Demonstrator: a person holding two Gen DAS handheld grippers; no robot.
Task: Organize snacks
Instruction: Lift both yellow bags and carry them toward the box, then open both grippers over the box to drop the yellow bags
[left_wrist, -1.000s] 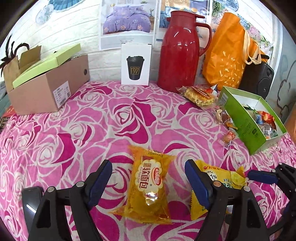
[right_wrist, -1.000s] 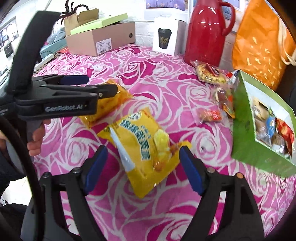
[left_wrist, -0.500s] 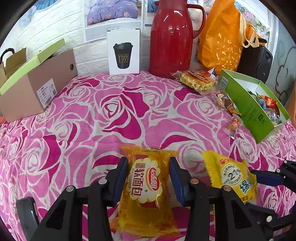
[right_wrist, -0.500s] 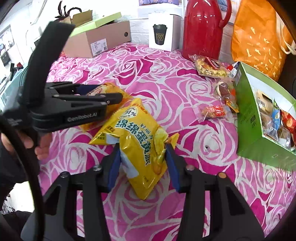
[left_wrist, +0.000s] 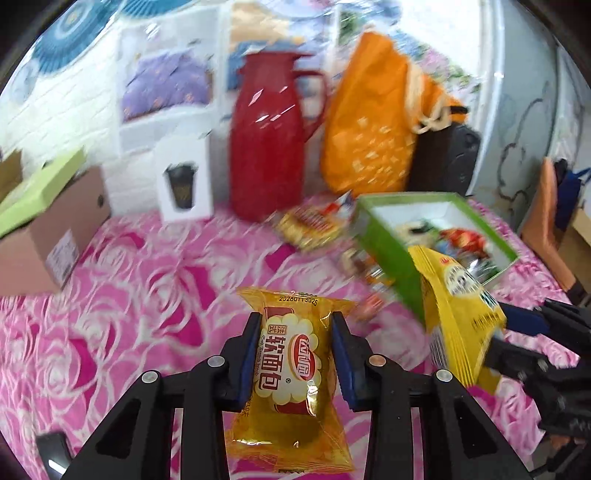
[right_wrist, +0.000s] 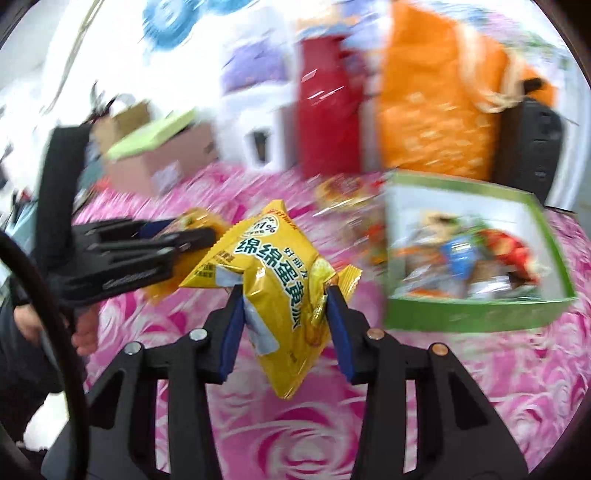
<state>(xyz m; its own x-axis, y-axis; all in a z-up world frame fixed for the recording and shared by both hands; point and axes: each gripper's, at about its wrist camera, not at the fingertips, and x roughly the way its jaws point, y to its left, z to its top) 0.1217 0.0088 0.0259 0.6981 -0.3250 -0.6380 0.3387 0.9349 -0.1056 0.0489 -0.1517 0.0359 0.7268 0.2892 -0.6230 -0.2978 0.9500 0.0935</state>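
Note:
My left gripper (left_wrist: 295, 328) is shut on an orange soft-bread packet (left_wrist: 291, 373) and holds it above the pink rose tablecloth. My right gripper (right_wrist: 283, 299) is shut on a yellow egg-cake bag (right_wrist: 273, 291), also lifted; the bag shows at the right of the left wrist view (left_wrist: 458, 314). The green snack box (left_wrist: 388, 251) with several wrapped snacks inside stands ahead to the right; in the right wrist view the box (right_wrist: 480, 314) is just right of the bag. The left gripper (right_wrist: 184, 240) with its packet is at the left there.
A waffle packet (left_wrist: 310, 225) and small sweets (left_wrist: 369, 269) lie left of the green box. Behind stand a red thermos (left_wrist: 266, 147), an orange bag (left_wrist: 373, 125), a white cup box (left_wrist: 183, 184) and a cardboard box (left_wrist: 48, 236). A black speaker (left_wrist: 447, 162) is behind the green box.
Both grippers closed on their packets and lifted them off the cloth, moving toward the green box. The view is motion-blurred now.

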